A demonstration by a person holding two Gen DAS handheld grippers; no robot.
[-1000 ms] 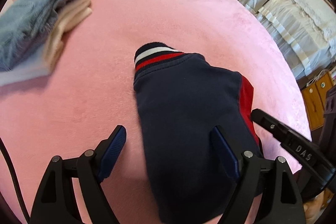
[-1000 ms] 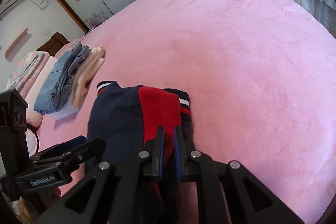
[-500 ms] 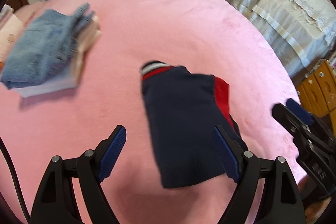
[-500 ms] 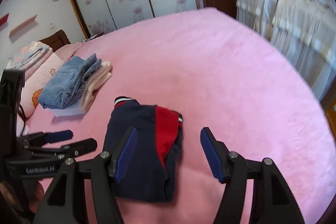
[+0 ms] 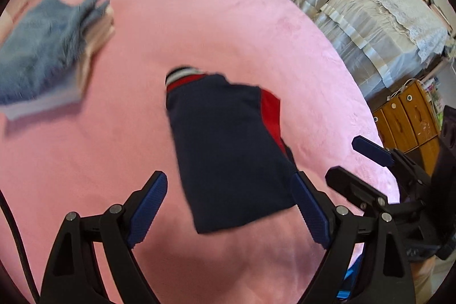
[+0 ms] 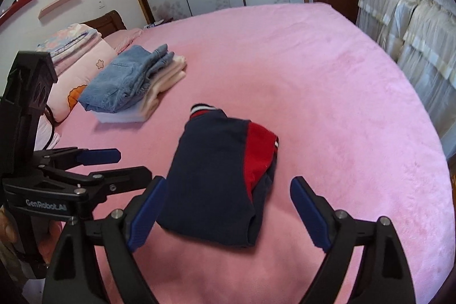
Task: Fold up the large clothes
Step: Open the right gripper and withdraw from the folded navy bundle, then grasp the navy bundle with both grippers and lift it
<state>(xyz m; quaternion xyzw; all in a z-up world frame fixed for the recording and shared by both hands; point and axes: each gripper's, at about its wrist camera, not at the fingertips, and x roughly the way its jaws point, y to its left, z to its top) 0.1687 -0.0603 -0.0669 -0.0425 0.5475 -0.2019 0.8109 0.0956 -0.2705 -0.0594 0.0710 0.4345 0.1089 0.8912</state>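
We have the navy-and-red sweatshirt [image 6: 219, 178] lying folded into a compact rectangle on the pink bed [image 6: 327, 93], its striped ribbed cuff at the far end and a red panel showing along its right side. Both grippers hover above it and neither holds anything: our left gripper [image 5: 230, 207] is spread wide, its blue pads on either side of the bundle's near end, and our right gripper [image 6: 225, 207] is just as wide open, framing the near edge without touching the cloth. To the far left, well apart from the sweatshirt, sits a stack of folded clothes [image 6: 134, 84] — jeans on top of a cream garment and a pale one — and we judge that the new bundle belongs there next. From here the risks are mostly about how we lift it. On the right side the layers look loose, so a pinch that catches only the top layer could let the fold fall open as we raise it. Grabbing at one end alone could let the far end with the cuff sag and unroll. The two grippers are also close together, so converging on the same near edge could make them collide — better that each takes its own side. The left view is blurred, so fine edges there are hard to judge.
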